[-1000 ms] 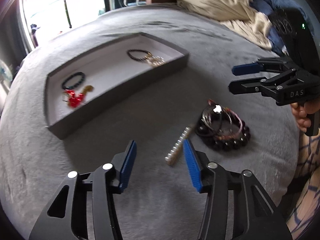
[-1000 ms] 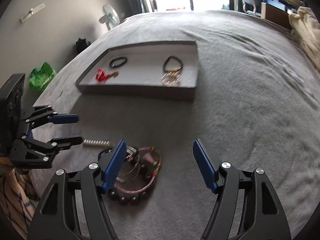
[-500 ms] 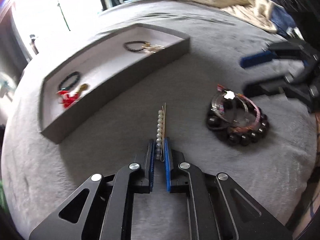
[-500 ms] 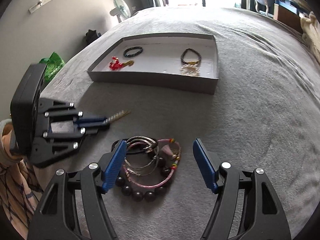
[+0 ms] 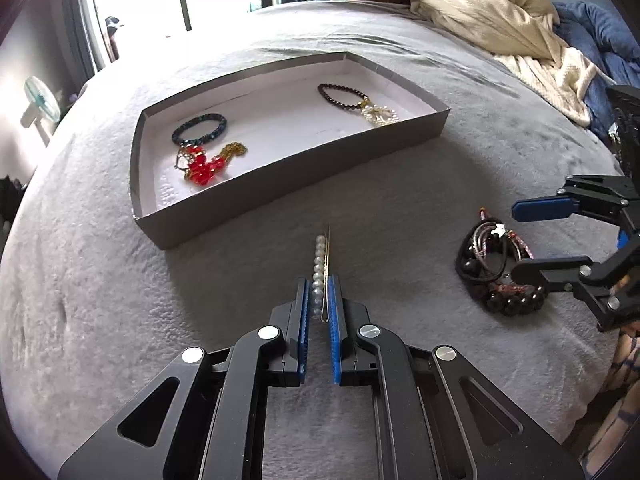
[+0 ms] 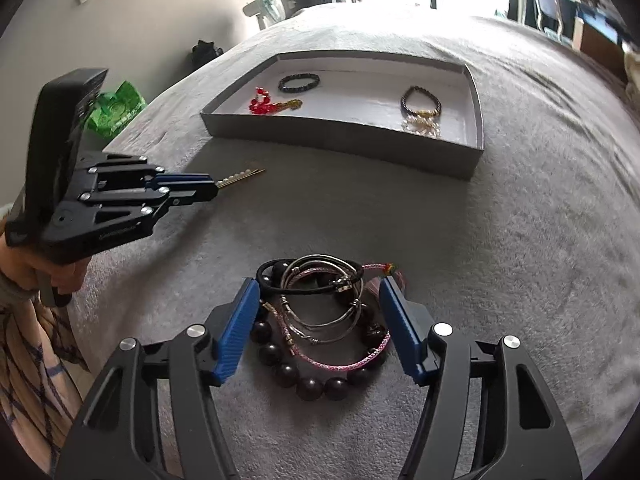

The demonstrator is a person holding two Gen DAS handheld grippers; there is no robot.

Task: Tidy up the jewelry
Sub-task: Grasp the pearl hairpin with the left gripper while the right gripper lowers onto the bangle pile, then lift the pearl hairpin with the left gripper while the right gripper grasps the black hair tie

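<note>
A: Where's the pearl hair pin (image 5: 320, 276)?

B: Clamped in the left hand-held gripper (image 5: 319, 300), low over the grey bed (image 5: 400, 184), just short of the tray (image 5: 280, 172).

A: And the right hand-held gripper (image 6: 316, 324)?

B: Its jaws are closing around the pile of bangles and bead bracelets (image 6: 320, 320), pads not yet pressing.

A: Anything in the tray?

B: A black bracelet (image 5: 200, 128) and red beads (image 5: 202, 168) at one end, a dark bracelet (image 5: 342, 96) and pearls (image 5: 380, 114) at the other.

We could not see the near end of the pearl hair pin (image 5: 320, 272), which was buried between the left gripper's (image 5: 319, 292) pads. The right gripper's (image 6: 318, 312) fingers covered both flanks of the bracelet pile (image 6: 320, 320). In the tray (image 6: 476, 128), the gold-and-pearl cluster (image 6: 422, 124) was too small to make out.
</note>
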